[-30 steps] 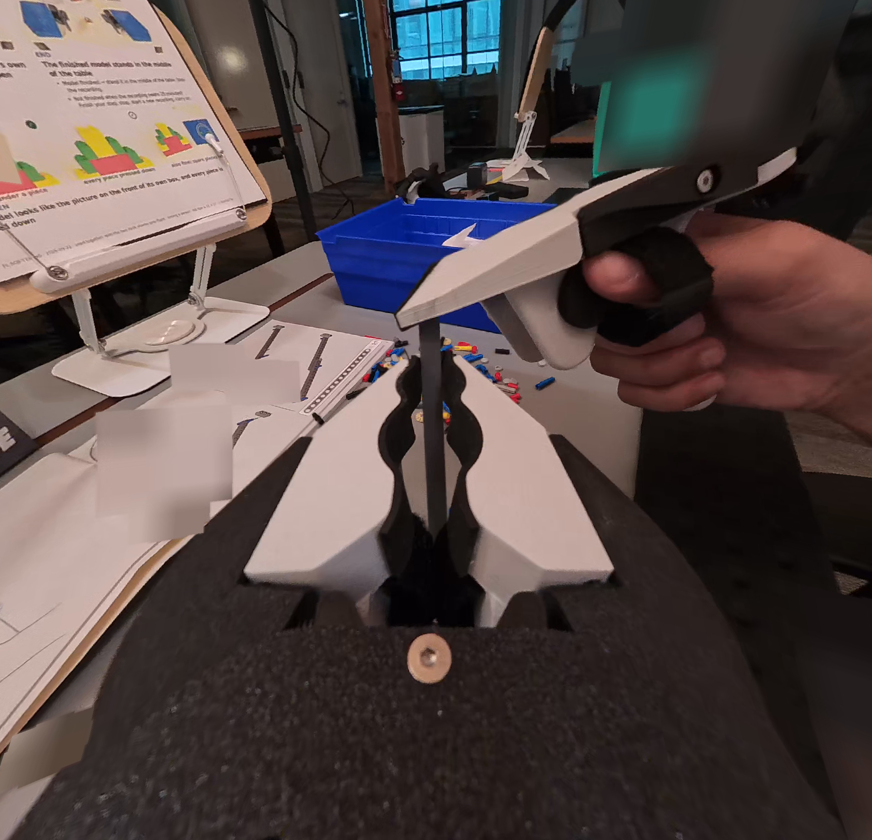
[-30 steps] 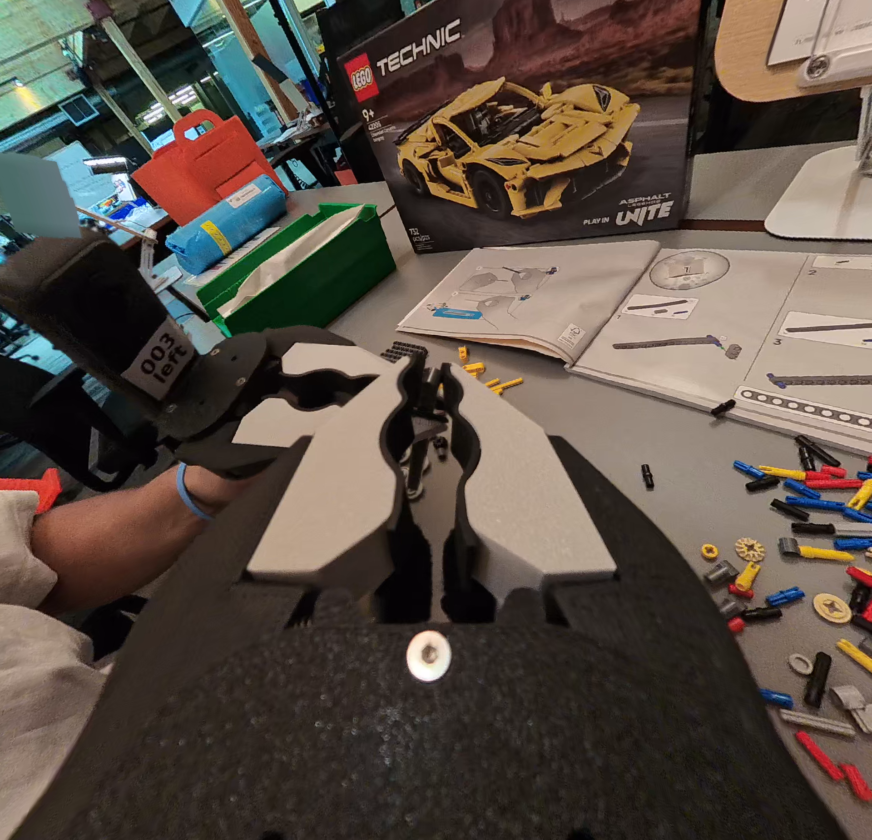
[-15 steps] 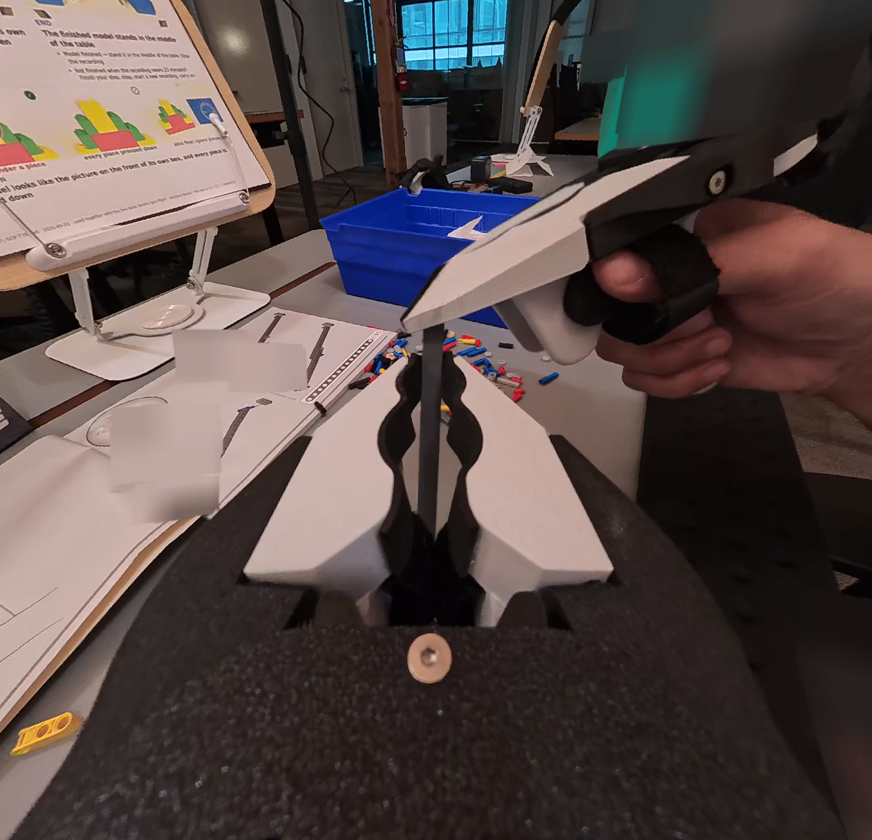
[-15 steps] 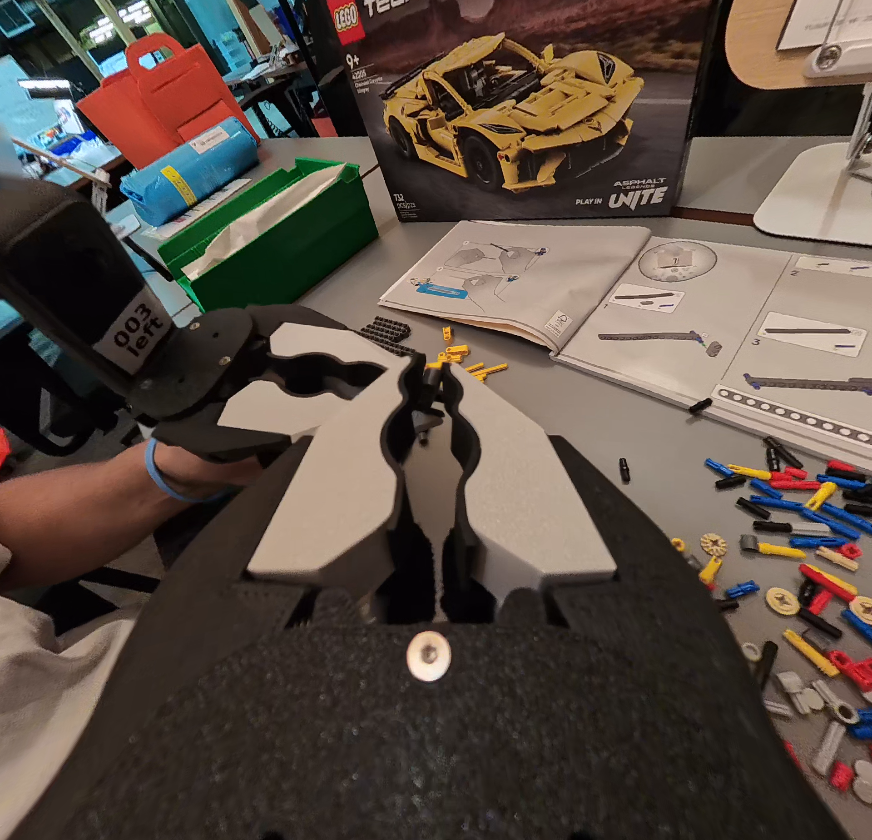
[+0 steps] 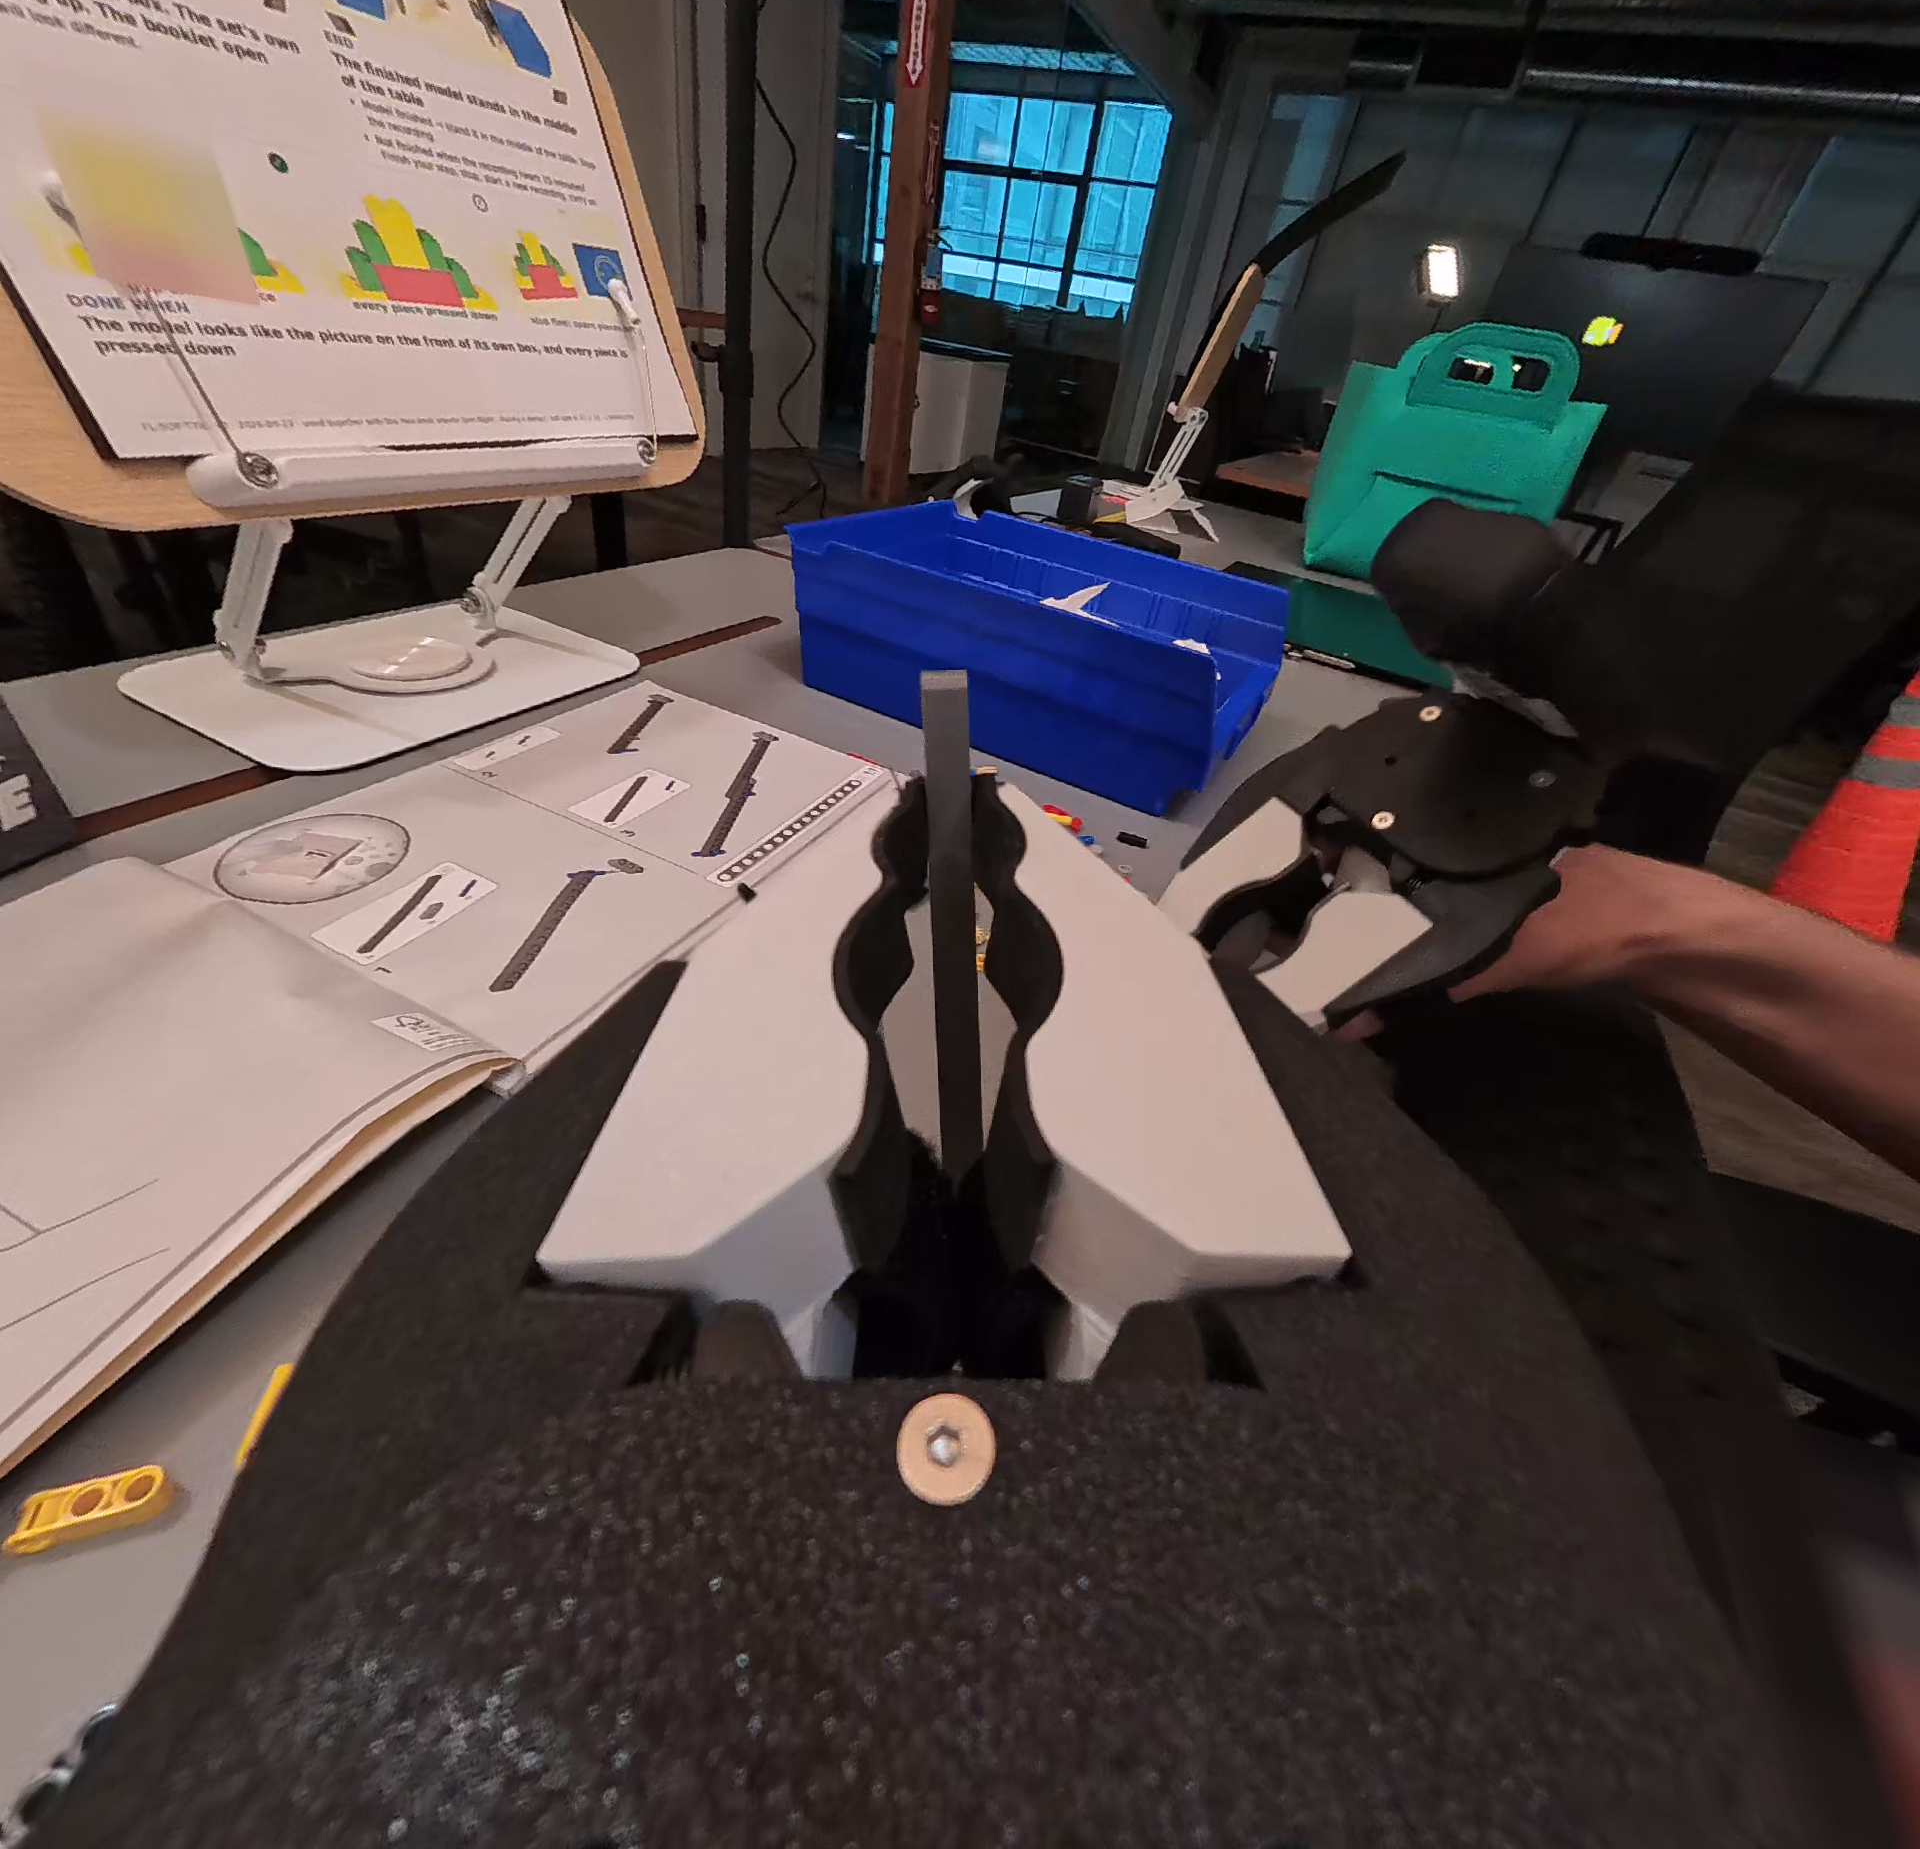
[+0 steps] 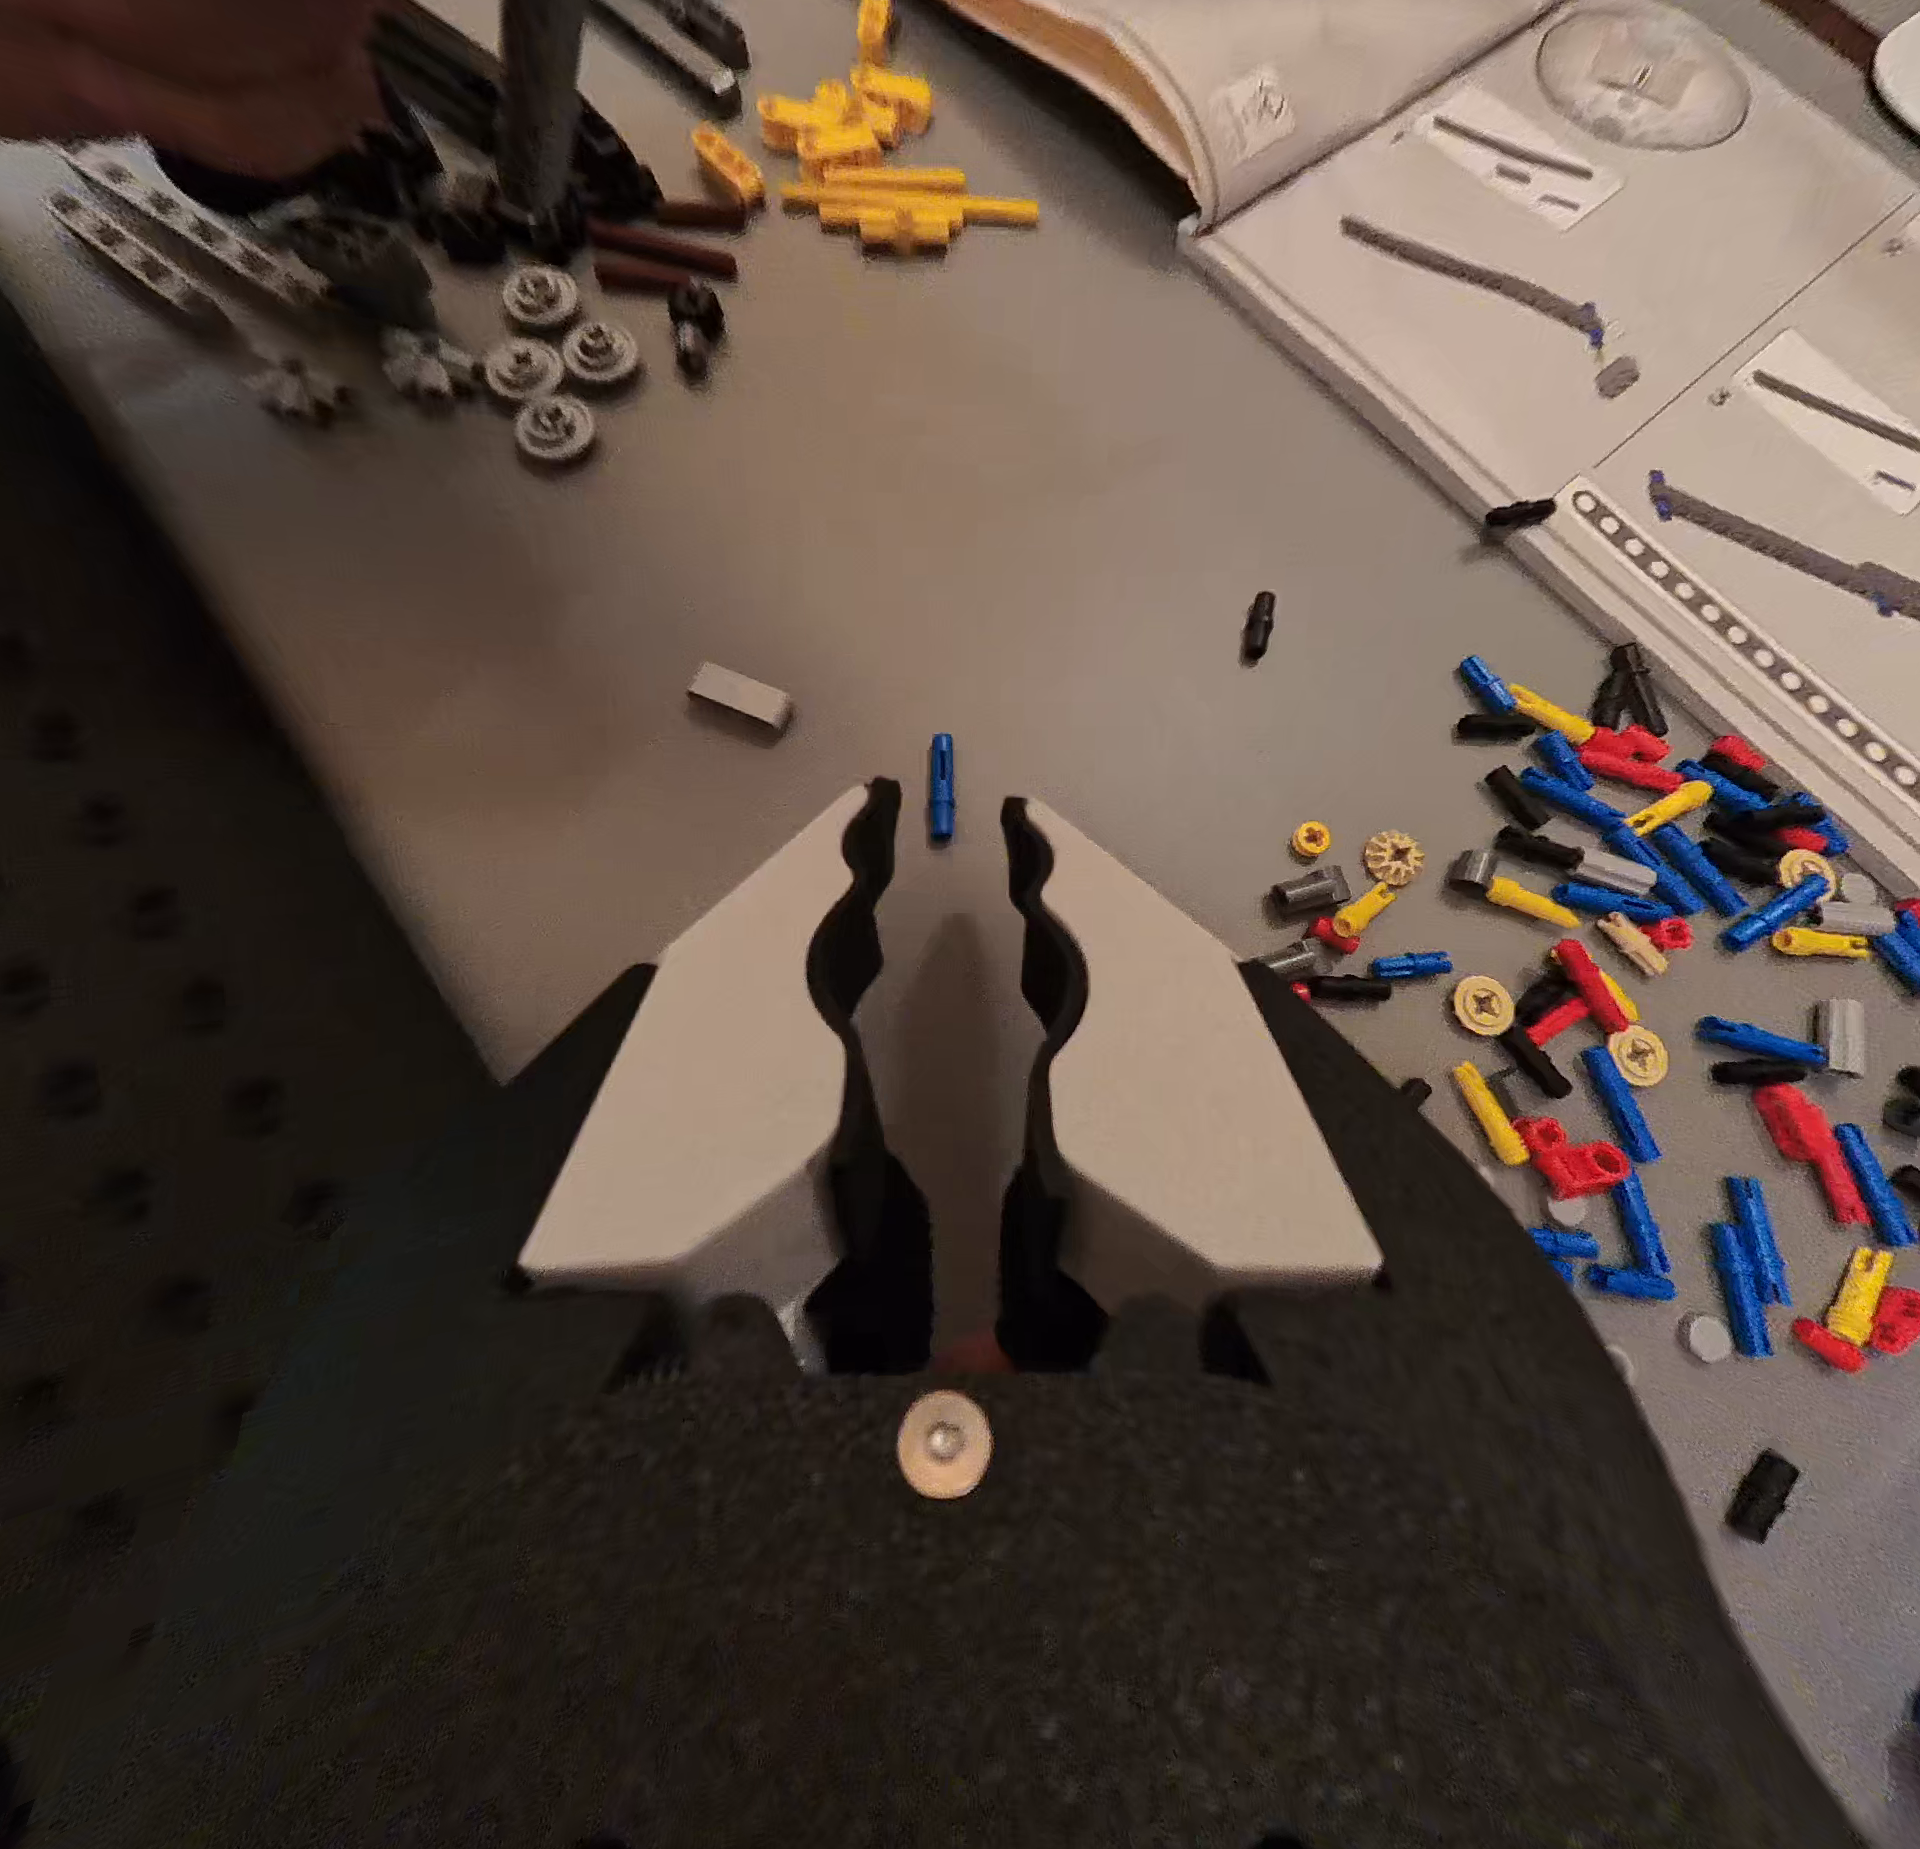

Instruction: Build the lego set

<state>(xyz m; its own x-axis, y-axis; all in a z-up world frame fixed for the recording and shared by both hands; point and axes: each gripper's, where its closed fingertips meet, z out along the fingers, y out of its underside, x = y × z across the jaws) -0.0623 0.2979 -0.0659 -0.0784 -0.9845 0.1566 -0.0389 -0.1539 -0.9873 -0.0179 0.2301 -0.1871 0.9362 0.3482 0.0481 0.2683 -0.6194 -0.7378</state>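
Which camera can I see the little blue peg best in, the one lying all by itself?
The right wrist view. The blue peg lies alone on the grey table, just ahead of the open right hand-held gripper, sharp and unblocked. In the left wrist view I cannot pick it out.

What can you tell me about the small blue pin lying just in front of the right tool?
The blue pin is a short, slim rod of shiny plastic with a ridged collar near each end. It lies flat and alone on the grey table, pointing away from the camera. It sits just ahead of the open right tool, in line with the gap between the fingers, which do not touch it.
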